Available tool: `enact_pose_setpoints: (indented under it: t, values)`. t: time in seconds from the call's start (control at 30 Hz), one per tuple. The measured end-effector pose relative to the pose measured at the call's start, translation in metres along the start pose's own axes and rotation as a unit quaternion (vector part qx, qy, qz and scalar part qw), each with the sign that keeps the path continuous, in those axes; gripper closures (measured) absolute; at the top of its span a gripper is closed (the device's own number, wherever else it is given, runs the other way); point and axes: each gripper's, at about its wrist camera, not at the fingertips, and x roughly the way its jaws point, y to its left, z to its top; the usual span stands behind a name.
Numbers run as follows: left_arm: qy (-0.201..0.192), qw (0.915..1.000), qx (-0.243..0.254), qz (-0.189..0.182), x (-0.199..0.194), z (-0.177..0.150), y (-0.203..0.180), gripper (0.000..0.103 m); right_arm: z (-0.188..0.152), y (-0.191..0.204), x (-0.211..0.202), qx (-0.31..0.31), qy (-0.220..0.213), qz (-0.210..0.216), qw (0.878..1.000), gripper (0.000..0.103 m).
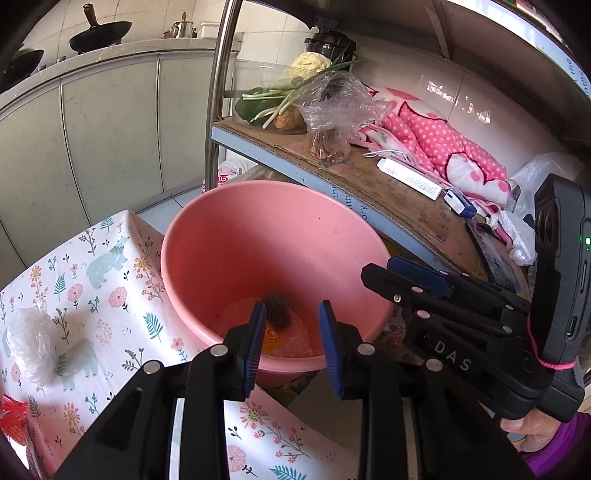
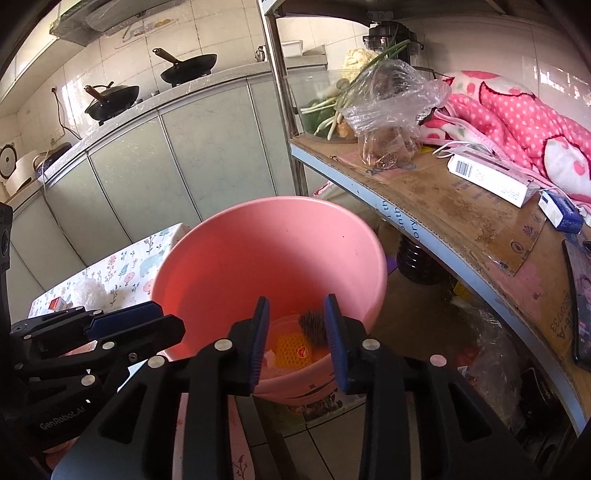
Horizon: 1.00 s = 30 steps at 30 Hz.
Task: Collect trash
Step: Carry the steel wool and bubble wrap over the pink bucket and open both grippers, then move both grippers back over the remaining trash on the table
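While over the pink bin (image 1: 258, 240) | left claw (image 1: 291, 332) spread, empty | right claw (image 2: 295, 332) spread, empty

White tiled walls (image 2: 229, 33) rise behind a pale counter (image 2: 192, 86) — grey-green cabinet doors (image 2: 207, 147) run beneath it. Two black woks (image 2: 188, 68) sit on the counter's top. A metal-posted shelf (image 2: 461, 218) lined with cardboard stands right, daylight falling across it. Floor tiles (image 2: 325, 446) are pale.
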Motion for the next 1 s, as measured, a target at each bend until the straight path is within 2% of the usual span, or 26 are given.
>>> enact_pose_setpoints:
  t: [0.23,0.37,0.53,0.77,1.0]
  values:
    - [-0.019,0.9998,-0.008,0.0,-0.025,0.002,0.001,0.074,0.0,0.012,-0.013,-0.01,-0.006,0.012,1.0,0.07]
    - [-0.032,0.9994,-0.012,0.006,-0.046,0.004,0.006,0.074,0.0,0.021,-0.02,-0.011,-0.006,0.029,0.999,0.06]
    - [-0.046,0.9986,-0.016,0.021,-0.073,0.002,0.015,0.073,-0.003,0.038,-0.028,-0.021,-0.008,0.047,0.999,0.06]
    - [-0.043,0.9982,-0.024,0.033,-0.107,-0.012,0.033,0.073,-0.008,0.065,-0.038,-0.04,-0.006,0.07,0.997,0.06]
    - [-0.058,0.9961,-0.031,0.06,-0.16,-0.029,0.059,0.073,-0.019,0.098,-0.048,-0.066,0.003,0.107,0.992,0.06]
